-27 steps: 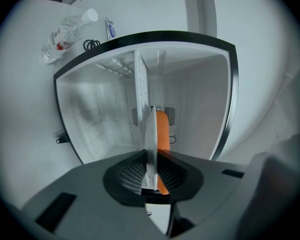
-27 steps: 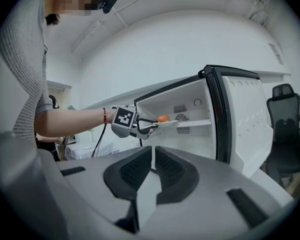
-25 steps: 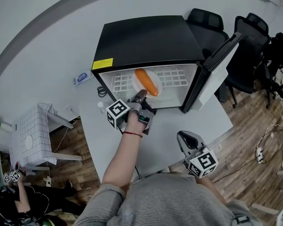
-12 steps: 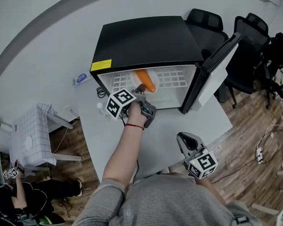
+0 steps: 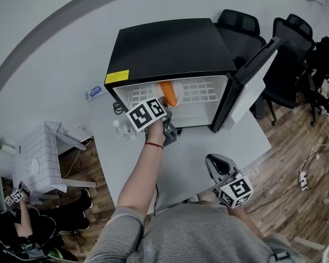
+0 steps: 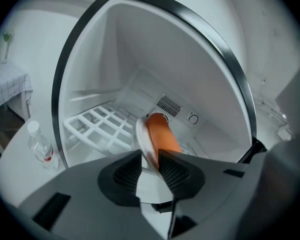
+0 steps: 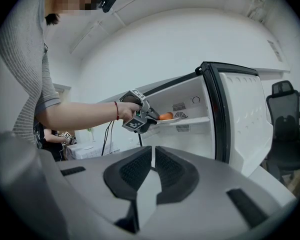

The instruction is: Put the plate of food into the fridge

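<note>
Nearest, the right gripper (image 7: 153, 153) holds its ribbed dark pads almost together on nothing. Farther off, the left gripper (image 6: 150, 156) has rolled since a second ago, and its jaws have just been opening, slack around the thin rim of the white plate (image 6: 141, 134). Only the right gripper view shows that plate, bearing smooth orange food (image 6: 161, 134), lying level on the white grid shelf (image 6: 97, 126) in the black fridge (image 5: 170, 45).
</note>
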`<act>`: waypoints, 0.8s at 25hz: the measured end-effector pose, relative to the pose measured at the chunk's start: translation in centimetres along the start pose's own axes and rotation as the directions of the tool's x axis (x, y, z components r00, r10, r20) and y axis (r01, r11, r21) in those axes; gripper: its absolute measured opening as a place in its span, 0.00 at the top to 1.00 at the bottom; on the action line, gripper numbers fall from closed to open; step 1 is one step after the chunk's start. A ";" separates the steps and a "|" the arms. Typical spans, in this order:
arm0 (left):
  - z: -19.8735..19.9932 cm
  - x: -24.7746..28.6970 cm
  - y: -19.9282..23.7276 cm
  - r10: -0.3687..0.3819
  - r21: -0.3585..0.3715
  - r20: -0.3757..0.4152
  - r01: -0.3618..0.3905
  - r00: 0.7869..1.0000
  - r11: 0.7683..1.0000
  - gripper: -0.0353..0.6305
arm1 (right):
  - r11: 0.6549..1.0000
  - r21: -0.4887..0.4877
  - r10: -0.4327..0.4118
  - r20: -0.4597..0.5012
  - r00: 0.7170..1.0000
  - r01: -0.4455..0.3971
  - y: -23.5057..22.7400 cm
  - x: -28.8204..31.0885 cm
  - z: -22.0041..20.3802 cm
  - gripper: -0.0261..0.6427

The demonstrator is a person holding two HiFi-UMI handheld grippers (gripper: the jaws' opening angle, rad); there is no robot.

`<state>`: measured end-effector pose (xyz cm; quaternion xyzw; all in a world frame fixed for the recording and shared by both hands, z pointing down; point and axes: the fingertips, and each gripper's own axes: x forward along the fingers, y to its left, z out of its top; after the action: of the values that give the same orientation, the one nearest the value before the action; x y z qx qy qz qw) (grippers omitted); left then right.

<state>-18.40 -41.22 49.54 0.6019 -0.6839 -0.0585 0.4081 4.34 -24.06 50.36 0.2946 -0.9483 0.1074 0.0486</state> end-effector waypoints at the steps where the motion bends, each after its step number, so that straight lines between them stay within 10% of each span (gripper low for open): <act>1: 0.0 0.0 0.0 0.009 0.038 0.002 -0.009 1.000 0.999 0.81 | 1.000 0.000 0.002 0.001 1.000 -0.002 0.1 0.0 -0.1 0.94; 8: 0.4 -0.8 0.1 0.035 0.242 0.054 -0.048 0.998 0.969 0.75 | 0.999 -0.025 0.037 -0.027 0.999 -0.038 0.6 1.4 0.2 0.94; 13: 2.4 -2.4 -1.4 0.059 0.473 0.176 -0.137 0.983 0.870 0.75 | 0.998 -0.048 0.041 -0.021 0.999 -0.042 0.8 2.5 1.4 0.94; 20: 0.8 -4.4 -1.2 -0.008 0.538 0.209 -0.108 0.978 0.836 0.76 | 0.997 -0.055 0.048 -0.021 0.999 -0.049 1.4 2.9 1.6 0.94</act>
<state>-18.22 -38.03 46.10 0.6658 -0.7256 0.0888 0.1491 1.12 -24.90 49.05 0.2691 -0.9572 0.0852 0.0635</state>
